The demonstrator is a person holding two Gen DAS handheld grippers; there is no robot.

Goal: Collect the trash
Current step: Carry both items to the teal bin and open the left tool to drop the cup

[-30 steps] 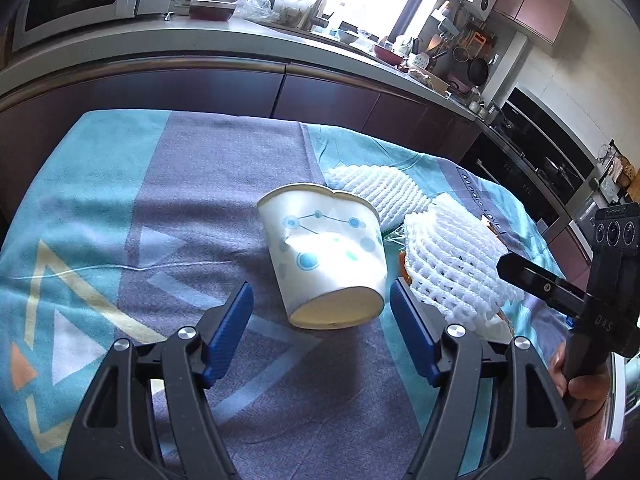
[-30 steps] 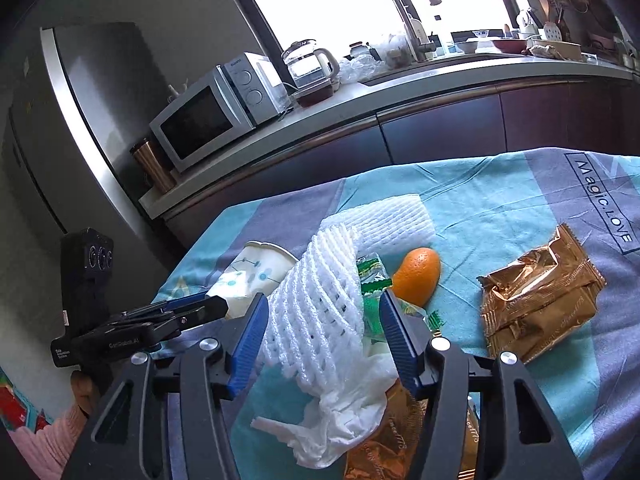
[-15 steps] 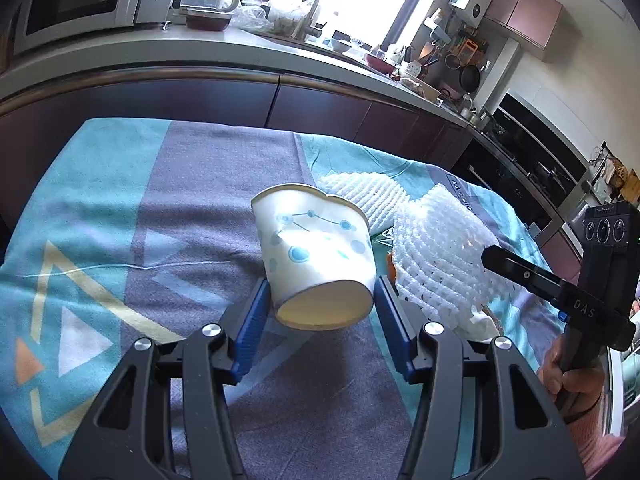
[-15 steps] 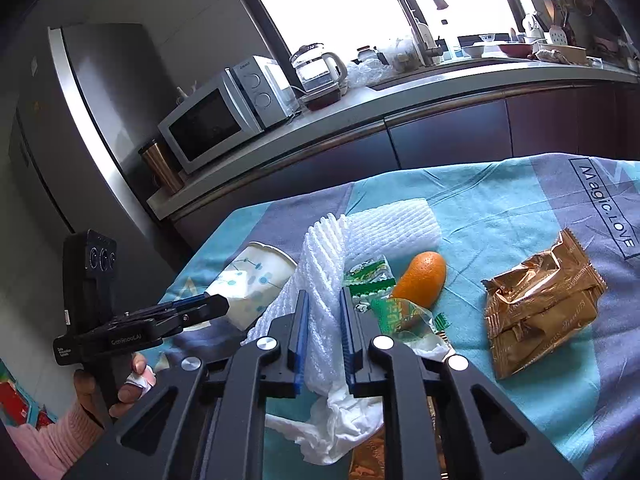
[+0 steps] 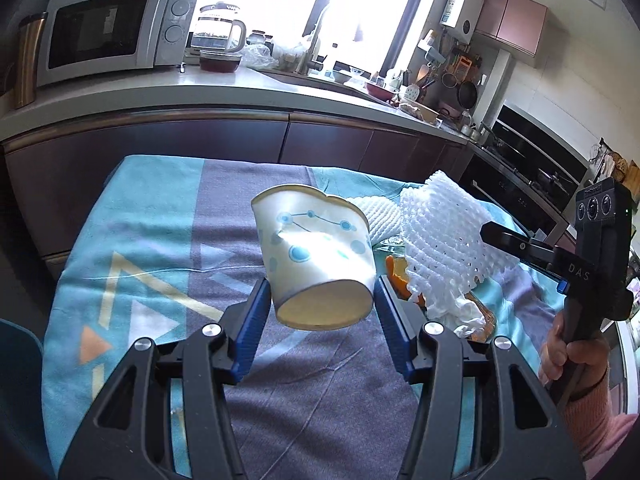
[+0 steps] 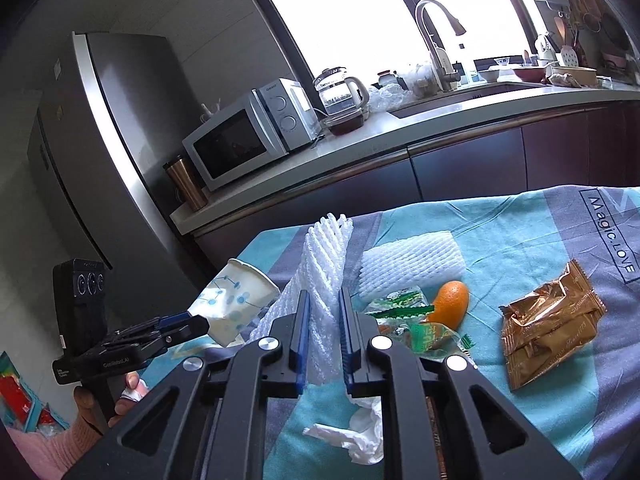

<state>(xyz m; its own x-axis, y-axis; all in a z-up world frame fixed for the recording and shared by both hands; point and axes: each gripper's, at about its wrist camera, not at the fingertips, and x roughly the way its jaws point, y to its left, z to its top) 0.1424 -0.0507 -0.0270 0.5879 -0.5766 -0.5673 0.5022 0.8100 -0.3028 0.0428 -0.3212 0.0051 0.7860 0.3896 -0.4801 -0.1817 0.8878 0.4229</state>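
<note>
My left gripper [image 5: 320,300] is shut on a white paper cup [image 5: 316,256] with blue dots and holds it tilted above the cloth, its base toward the camera. The cup also shows in the right wrist view [image 6: 236,306]. My right gripper [image 6: 323,304] is shut on a white foam fruit net [image 6: 326,264] and holds it lifted; the net shows in the left wrist view [image 5: 444,236] too. A second foam net [image 6: 412,266], green candy wrappers [image 6: 400,310], a crumpled tissue [image 6: 356,436] and a gold snack wrapper [image 6: 548,324] lie on the cloth.
The table carries a teal and grey cloth [image 5: 160,248]. An orange fruit [image 6: 452,304] lies among the wrappers. Behind the table runs a kitchen counter [image 5: 200,96] with a microwave [image 5: 108,32] and a kettle. A fridge [image 6: 100,160] stands at the left.
Both grippers closed: the left on the paper cup, the right on the foam net. Both items have since been lifted off the cloth.
</note>
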